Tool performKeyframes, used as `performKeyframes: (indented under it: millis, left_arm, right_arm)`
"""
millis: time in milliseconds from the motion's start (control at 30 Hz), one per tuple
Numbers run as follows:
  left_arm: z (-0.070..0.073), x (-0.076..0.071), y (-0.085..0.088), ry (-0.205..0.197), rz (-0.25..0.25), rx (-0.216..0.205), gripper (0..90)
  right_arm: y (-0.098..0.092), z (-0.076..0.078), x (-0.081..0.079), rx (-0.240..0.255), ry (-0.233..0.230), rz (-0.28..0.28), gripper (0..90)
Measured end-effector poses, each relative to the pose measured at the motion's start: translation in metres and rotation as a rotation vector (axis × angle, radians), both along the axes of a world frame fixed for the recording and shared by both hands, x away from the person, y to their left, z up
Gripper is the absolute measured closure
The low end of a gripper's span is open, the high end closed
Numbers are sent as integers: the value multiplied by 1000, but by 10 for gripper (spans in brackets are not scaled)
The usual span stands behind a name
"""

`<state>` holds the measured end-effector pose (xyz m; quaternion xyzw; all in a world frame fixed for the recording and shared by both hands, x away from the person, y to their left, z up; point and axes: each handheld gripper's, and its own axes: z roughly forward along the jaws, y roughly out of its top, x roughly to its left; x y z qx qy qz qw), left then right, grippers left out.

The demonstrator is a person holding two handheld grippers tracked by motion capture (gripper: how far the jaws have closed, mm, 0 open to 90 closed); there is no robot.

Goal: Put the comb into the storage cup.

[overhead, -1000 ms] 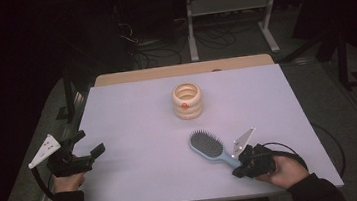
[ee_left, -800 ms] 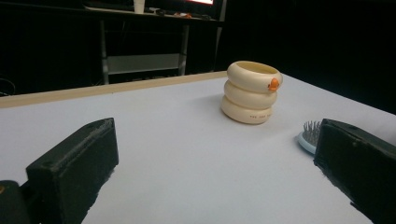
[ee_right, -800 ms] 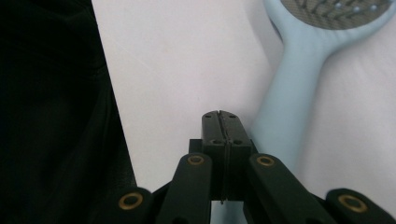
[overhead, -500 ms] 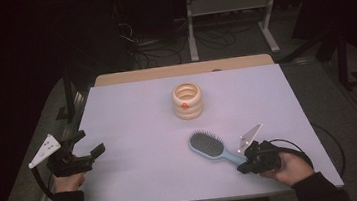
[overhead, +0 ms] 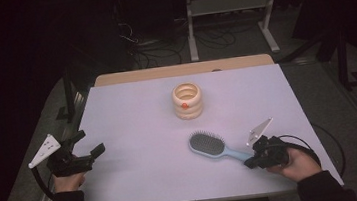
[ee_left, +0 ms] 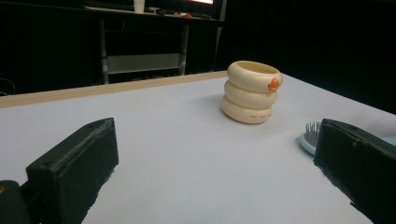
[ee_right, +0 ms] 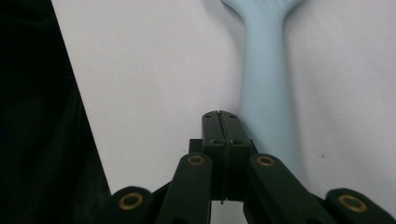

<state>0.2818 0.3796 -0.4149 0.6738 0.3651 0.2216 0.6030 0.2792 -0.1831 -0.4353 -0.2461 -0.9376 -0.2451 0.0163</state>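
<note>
A light blue hairbrush (overhead: 215, 147) lies bristles up on the white table, its handle pointing toward the front right. My right gripper (overhead: 251, 162) is at the end of that handle (ee_right: 266, 93), jaws pressed together with nothing between them, the tips just left of the handle in the right gripper view (ee_right: 219, 115). A cream holder of three stacked rings with an orange spot (overhead: 188, 100) stands upright mid-table, also seen ahead in the left gripper view (ee_left: 252, 91). My left gripper (overhead: 90, 145) rests at the table's left edge, jaws wide apart and empty.
The white table top (overhead: 139, 125) has a wooden strip along its far edge (overhead: 178, 70). Beyond it stand a metal shelf frame (overhead: 227, 5) and cables on the dark floor. The table's front edge runs close to both hands.
My right gripper has slid to the right along the front of the table, off the brush handle to its end. The brush, the holder and the left gripper have stayed put.
</note>
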Motion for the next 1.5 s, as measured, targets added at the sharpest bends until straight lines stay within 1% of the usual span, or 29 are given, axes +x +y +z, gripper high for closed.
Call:
performKeyframes:
  millis: [633, 900, 967, 1100, 1300, 1500]
  left_arm:
    - [0, 0, 0, 0, 0, 1, 0]
    - [0, 0, 0, 2, 0, 0, 0]
    - [0, 0, 0, 2, 1, 2, 0]
    - [0, 0, 0, 4, 2, 2, 0]
    - [-1, 0, 0, 5, 5, 8, 0]
    - [-1, -1, 0, 5, 6, 8, 0]
  right_arm:
    - [-24, 3, 4, 20, 0, -75, 888]
    - [-34, 8, 4, 35, -16, -99, 887]
    - [-35, 11, 5, 39, -23, -104, 887]
    - [-33, 19, 6, 44, -43, -97, 887]
    - [-29, 35, 8, 48, -77, -77, 884]
    - [-26, 52, 11, 45, -106, -65, 847]
